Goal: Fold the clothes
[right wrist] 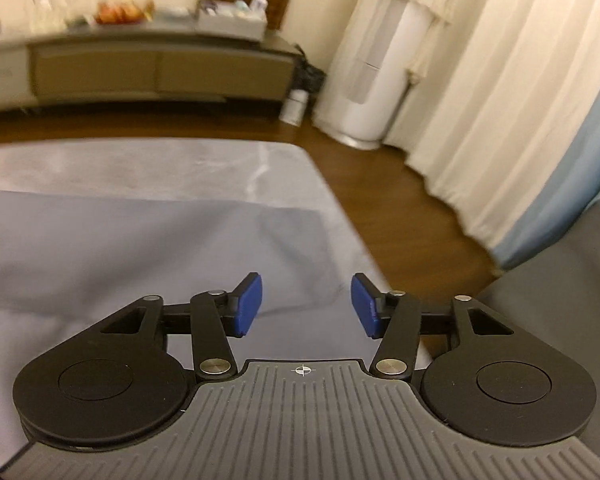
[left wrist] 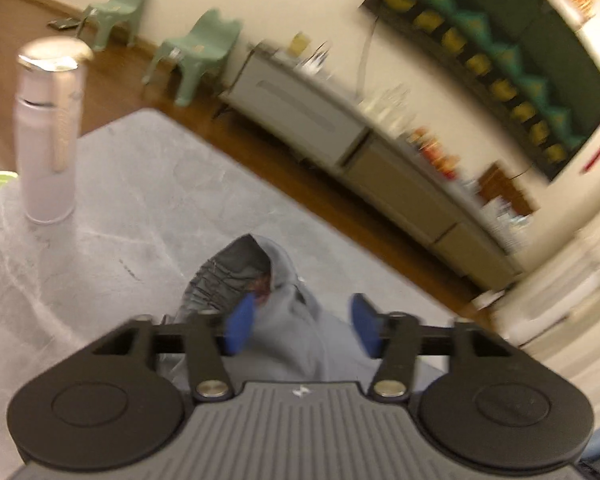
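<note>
1. Our left gripper has its fingers spread, nothing pinched; a bunched fold of the grey garment sits between them, pads not pressing.
2. Right gripper also spread and empty, hanging over a flat grey-blue cloth panel on the marbled worktop.
3. Step, we judge: both hands free, so re-grip for the next fold. Pick matching edges w/ both grippers, keep cloth taut, lay it flat, avoid the bottle.
4. Left view only: white bottle w/ metal cap standing on the worktop, well apart from the garment; green chairs by the wall.
5. Right view only: smooth spread panel, curtains, the worktop's right edge.
</note>
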The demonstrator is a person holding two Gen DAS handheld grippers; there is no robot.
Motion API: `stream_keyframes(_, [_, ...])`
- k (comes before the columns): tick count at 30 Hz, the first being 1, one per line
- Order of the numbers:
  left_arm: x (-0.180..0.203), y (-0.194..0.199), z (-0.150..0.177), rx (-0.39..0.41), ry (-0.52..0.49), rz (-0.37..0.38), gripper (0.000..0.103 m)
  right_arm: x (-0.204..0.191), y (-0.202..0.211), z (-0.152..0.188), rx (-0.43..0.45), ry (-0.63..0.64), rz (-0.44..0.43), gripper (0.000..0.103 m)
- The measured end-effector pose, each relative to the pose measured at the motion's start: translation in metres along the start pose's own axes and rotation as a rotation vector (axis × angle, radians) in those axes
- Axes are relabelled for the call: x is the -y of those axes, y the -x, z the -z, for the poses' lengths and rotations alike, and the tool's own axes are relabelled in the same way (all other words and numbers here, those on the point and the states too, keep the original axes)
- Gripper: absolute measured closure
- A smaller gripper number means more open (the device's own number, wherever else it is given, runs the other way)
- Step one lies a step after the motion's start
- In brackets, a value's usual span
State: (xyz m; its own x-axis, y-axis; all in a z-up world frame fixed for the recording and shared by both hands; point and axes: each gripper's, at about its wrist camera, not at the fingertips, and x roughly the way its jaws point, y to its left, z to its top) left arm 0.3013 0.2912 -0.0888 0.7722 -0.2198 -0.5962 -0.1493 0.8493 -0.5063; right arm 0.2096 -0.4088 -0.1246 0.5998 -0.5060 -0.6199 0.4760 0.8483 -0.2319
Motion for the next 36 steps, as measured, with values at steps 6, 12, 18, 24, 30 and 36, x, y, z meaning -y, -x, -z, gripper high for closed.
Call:
stream_keyframes(6, [-0.024, 0.062, 0.042, 0.081, -0.169, -0.042, 0.010, -0.019, 0.113, 0.054, 0.105, 0.025, -0.252, 0.016])
stream_keyframes(12, [-0.045, 0.044, 0.083, -0.043, -0.168, 0.004, 0.009, -0.093, 0.222, 0.113, 0.106, 0.149, -0.585, 0.012])
stream_keyframes(18, [-0.013, 0.021, 0.107, -0.136, -0.343, 0.027, 0.098, -0.209, 0.299, 0.175, 0.093, 0.404, -0.909, 0.005])
stream_keyframes(24, [0.015, 0.053, 0.092, -0.057, -0.372, 0.234, 0.103, -0.251, 0.274, 0.182, -0.007, 0.651, -0.747, 0.098])
stream_keyframes(30, [0.050, 0.078, 0.054, 0.117, -0.400, 0.209, 0.098, -0.143, 0.259, 0.045, 0.145, 0.235, -0.639, 0.102])
stream_keyframes(36, [0.011, 0.075, 0.127, -0.066, -0.457, 0.228, 0.031, -0.155, 0.155, 0.069, -0.123, 0.225, -0.385, 0.087])
